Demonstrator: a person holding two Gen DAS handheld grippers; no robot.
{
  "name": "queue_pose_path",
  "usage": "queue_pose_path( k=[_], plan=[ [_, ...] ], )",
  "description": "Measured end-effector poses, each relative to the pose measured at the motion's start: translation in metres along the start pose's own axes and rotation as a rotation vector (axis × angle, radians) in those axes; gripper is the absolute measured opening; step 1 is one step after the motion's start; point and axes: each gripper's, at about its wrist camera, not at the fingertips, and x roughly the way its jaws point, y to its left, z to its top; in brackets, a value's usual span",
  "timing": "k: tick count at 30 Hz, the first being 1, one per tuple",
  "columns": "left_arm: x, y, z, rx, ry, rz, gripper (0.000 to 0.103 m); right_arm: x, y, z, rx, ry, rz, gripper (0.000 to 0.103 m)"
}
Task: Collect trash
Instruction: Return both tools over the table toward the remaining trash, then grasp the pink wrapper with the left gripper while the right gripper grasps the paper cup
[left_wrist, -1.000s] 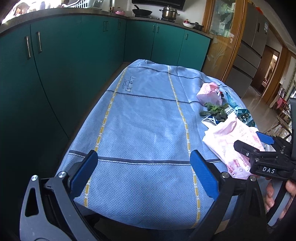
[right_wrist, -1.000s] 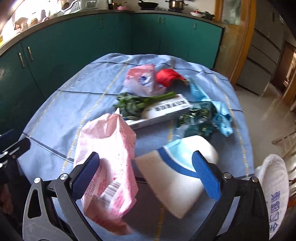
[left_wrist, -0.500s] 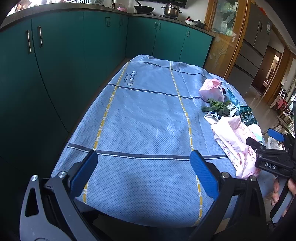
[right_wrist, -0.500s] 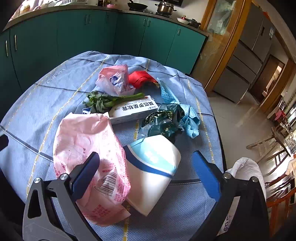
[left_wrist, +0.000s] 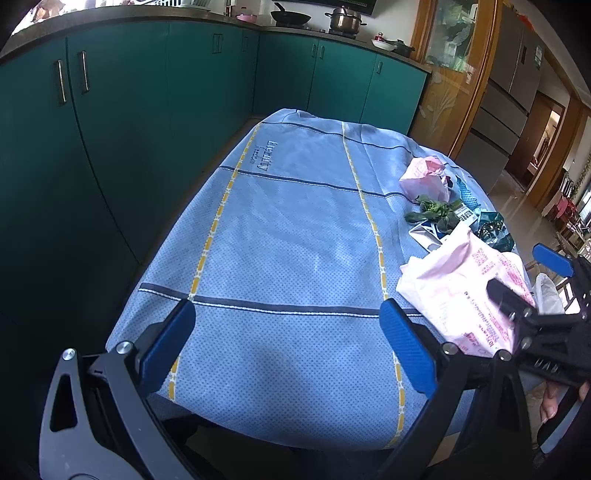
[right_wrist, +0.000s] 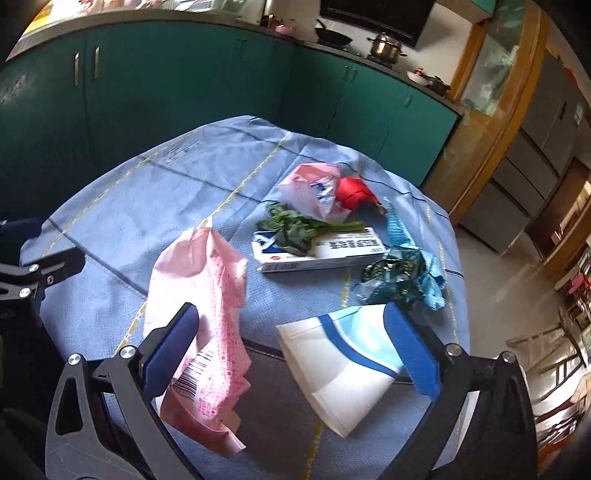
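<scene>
Desk (left_wrist: 295, 236) in front of you, draped in a pale blue cloth (right_wrist: 207, 173) crossed with dark lines and dotted yellow stripes, faint lettering printed toward its far end. Your left tongs (left_wrist: 288, 347) sit spread wide over the bare near stretch of that cloth, gripping nothing. Your right tongs (right_wrist: 291, 347) are spread apart too, empty, hanging over the trash on the right half of the desk.

That's where the trash is, all of it. Nearest, a crumpled pink printed bag (right_wrist: 207, 317) with a barcode lies by the left finger of your right tongs, and a white paper bag with blue bands (right_wrist: 340, 362) lies beside it, between the fingers in that view. Farther back, a flat white box (right_wrist: 325, 251) carries a bunch of wilted greens (right_wrist: 295, 225) across its top. To its right there's a dark green crinkled wrapper (right_wrist: 391, 277) and a turquoise rag (right_wrist: 428, 273) touching it. Beyond the greens, a small pink plastic bag (right_wrist: 314, 184) lies against a red wrapper (right_wrist: 354, 192).

Around you, teal cabinets (left_wrist: 147, 110) curve along the left and back walls under a dark counter, with a steel pot (left_wrist: 343, 20) and a black pan (left_wrist: 290, 15) on top. A wood-framed glass door (left_wrist: 454, 74) stands right of them, a grey fridge (left_wrist: 513, 88) past it, and shiny floor (right_wrist: 517, 284) beyond.
</scene>
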Motion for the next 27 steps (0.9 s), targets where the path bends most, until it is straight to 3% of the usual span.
queue_pose_path(
  k=[6, 12, 17, 20, 24, 25, 27],
  plan=[
    [-0.008, -0.012, 0.003, 0.019, -0.012, -0.072, 0.099, -0.015, -0.050, -0.001, 0.179, -0.043, -0.073, 0.098],
    [-0.012, -0.055, 0.007, 0.138, -0.011, -0.204, 0.099, -0.016, -0.110, -0.021, 0.363, 0.018, -0.177, 0.098],
    [-0.002, -0.097, 0.009, 0.238, 0.023, -0.289, 0.099, -0.016, -0.124, -0.039, 0.404, 0.045, -0.194, 0.098],
    [0.014, -0.121, 0.010, 0.282, 0.085, -0.335, 0.099, -0.014, -0.127, -0.044, 0.412, 0.053, -0.175, 0.098],
    [0.031, -0.138, 0.011, 0.253, 0.162, -0.420, 0.099, -0.008, -0.126, -0.045, 0.418, 0.064, -0.170, 0.098],
    [0.033, -0.140, 0.010, 0.242, 0.165, -0.429, 0.098, -0.007, -0.126, -0.046, 0.420, 0.066, -0.164, 0.098],
    [0.038, -0.142, 0.010, 0.249, 0.165, -0.439, 0.081, -0.004, -0.125, -0.046, 0.423, 0.071, -0.151, 0.098]
  ],
)
